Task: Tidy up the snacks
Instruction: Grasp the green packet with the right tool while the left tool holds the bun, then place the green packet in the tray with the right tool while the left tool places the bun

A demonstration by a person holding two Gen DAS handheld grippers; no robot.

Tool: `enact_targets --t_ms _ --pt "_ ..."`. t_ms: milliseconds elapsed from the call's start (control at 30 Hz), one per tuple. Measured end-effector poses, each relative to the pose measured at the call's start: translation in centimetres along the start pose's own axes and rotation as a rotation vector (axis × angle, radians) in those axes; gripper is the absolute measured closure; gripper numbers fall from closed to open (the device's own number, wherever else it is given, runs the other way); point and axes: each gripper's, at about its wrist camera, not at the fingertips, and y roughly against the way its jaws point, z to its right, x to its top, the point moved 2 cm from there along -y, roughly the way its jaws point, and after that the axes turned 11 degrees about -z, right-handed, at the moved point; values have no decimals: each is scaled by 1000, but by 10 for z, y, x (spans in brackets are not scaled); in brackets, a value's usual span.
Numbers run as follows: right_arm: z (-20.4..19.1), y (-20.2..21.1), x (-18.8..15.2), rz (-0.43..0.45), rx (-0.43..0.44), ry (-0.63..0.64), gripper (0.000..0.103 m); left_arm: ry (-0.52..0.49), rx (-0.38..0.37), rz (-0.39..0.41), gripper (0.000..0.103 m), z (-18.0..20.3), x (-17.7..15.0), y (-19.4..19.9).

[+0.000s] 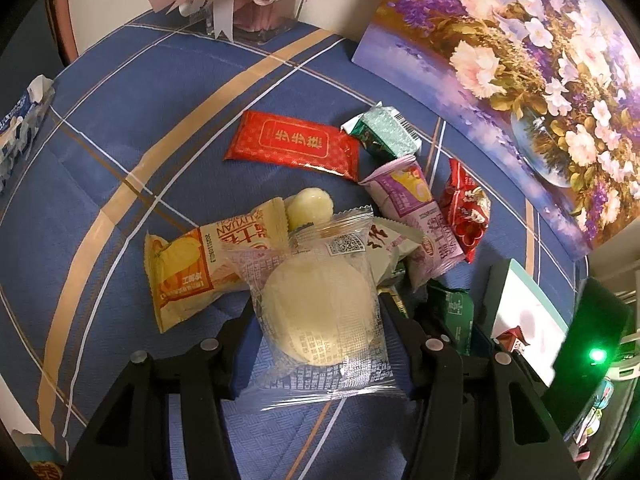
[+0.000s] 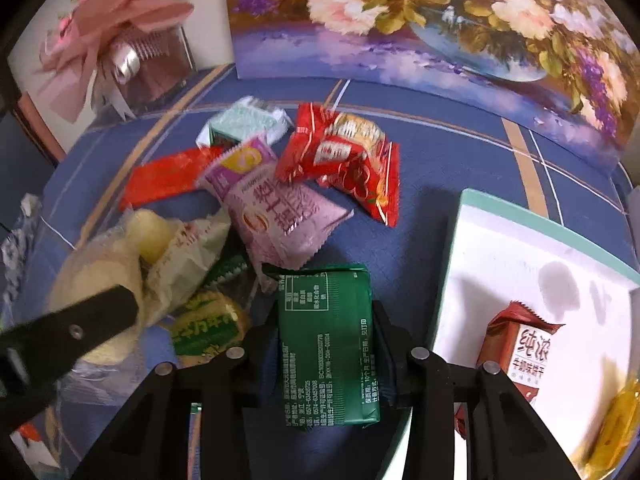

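Your right hand-held gripper grips the green packet, your left hand-held gripper the clear-wrapped cake; lift both clear before reaching the white box.

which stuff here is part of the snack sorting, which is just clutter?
Job: clear-wrapped round pastry in left claw; green packet in right claw; loose snack pile; white box holding sorted snacks.

Clutter: flower painting; pink ribbon bouquet.
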Motion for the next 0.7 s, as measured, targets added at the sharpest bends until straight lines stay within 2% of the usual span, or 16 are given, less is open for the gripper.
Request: enact_targets --t_ms 400,500,700 --pt "19 56 10 98 84 -77 60 -27 -44 83 46 13 1 34" --pt "36 65 11 115 78 -115 61 -53 -62 103 46 25 -2 44" --pt "99 81 2 119 60 -256 61 -145 -115 108 46 63 -18 54"
